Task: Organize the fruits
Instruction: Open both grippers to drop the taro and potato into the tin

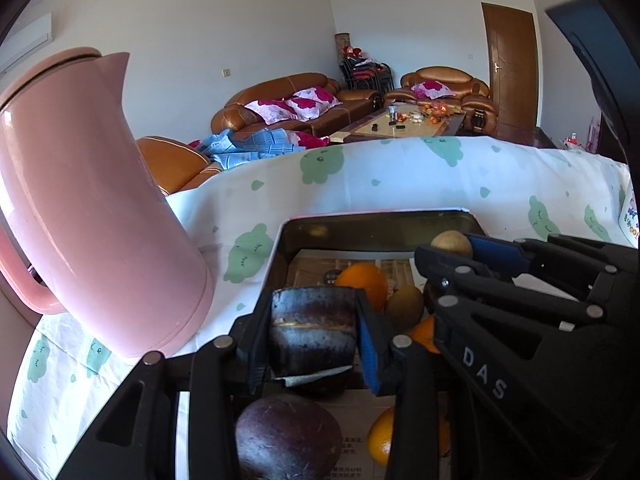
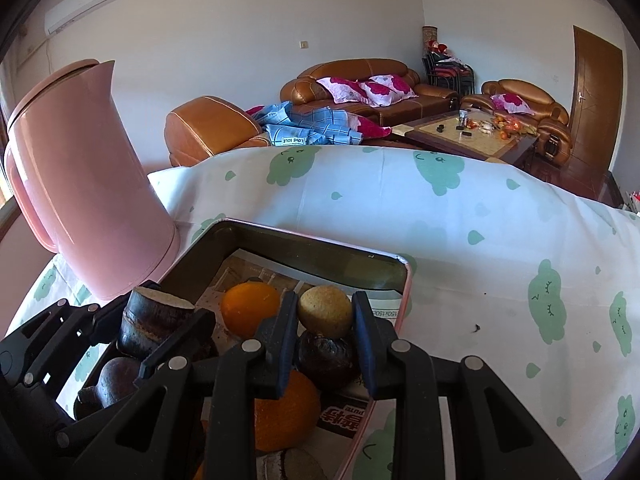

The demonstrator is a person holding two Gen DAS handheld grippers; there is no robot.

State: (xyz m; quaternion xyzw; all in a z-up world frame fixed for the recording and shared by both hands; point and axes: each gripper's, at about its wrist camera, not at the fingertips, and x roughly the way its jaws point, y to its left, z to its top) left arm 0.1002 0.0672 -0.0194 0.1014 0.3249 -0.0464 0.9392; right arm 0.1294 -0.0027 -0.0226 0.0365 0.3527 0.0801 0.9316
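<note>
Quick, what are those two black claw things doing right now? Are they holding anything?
Left gripper: fingers closed on a dark chunk of sugarcane, over the tin tray.
Right gripper: fingers closed on a small brownish-yellow round fruit.

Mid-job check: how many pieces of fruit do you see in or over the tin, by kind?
oranges: 3
dark purple round fruits: 2
kiwi: 1
small tan round fruit, held in the right gripper: 1
dark sugarcane piece, held in the left gripper: 1
Total: 8 visible; more may lie hidden in the tin under the grippers.
</note>
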